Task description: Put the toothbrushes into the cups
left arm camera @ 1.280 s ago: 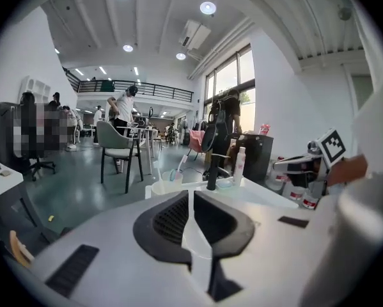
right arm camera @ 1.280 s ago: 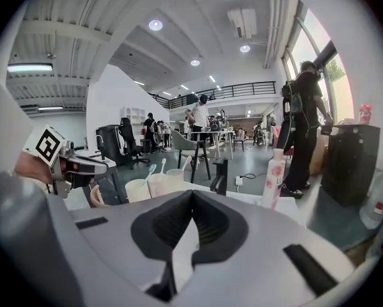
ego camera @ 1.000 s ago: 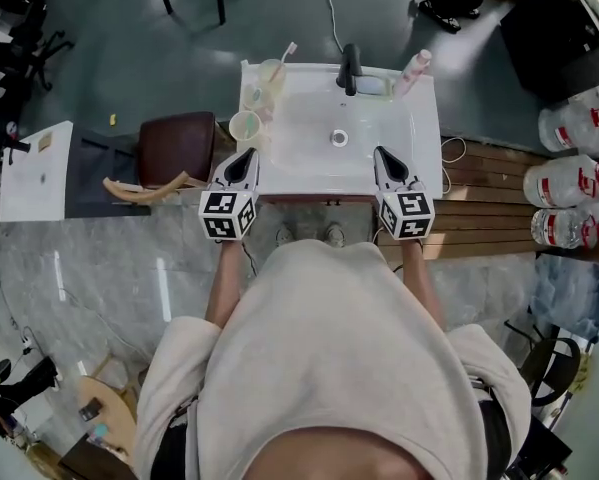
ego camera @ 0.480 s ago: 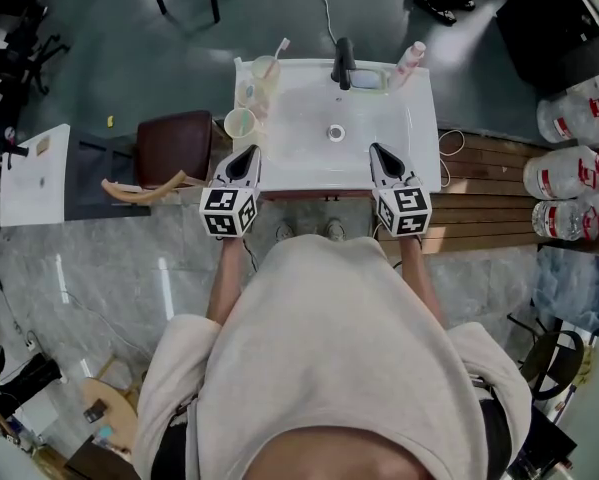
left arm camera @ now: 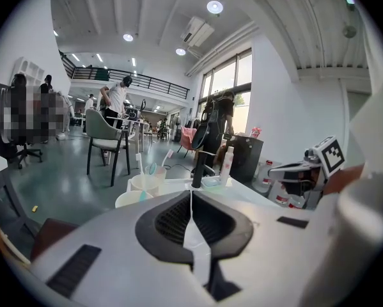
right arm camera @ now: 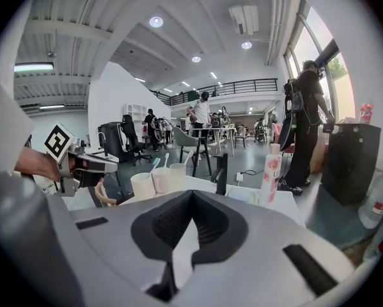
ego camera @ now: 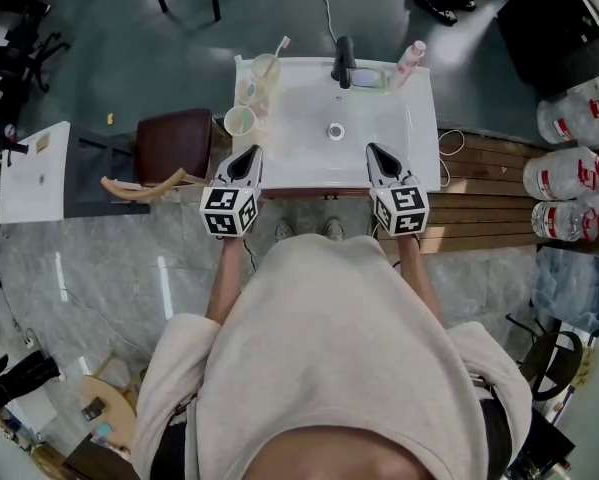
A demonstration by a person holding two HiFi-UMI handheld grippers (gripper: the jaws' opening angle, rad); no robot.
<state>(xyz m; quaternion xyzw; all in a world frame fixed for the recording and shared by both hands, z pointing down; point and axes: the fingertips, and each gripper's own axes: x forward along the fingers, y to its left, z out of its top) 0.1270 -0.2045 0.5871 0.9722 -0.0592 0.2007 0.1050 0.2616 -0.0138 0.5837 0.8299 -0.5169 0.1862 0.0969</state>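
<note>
1. Cream cup (ego camera: 241, 121), nearest of three along the left rim of the white washbasin counter (ego camera: 299, 163), stands where it stood a second ago. So do the middle cup (ego camera: 248, 91) and the far cup (ego camera: 267, 69). From the right tool's view each holds a brush: a teal toothbrush (right arm camera: 155, 163), a white toothbrush (right arm camera: 166, 158) and a pink toothbrush (right arm camera: 188, 153).
2. My left tool (ego camera: 252, 151) is clenched, jaws pressed together with nothing between them. It hovers over the counter's near left edge, just short of the cream cup, and has barely shifted in the last second.
3. Further right, the black faucet (ego camera: 344, 62) and the pink bottle (ego camera: 410, 64) are untouched. The whole basin sits slightly higher in my head view than a second ago, which I put down to the camera and not the things.
4. My right tool (ego camera: 371, 149) is likewise clenched and empty over the near right edge, and has held still.
5. I can see no brush lying loose on the counter, so I judge the job finished, with both tools parked.
</note>
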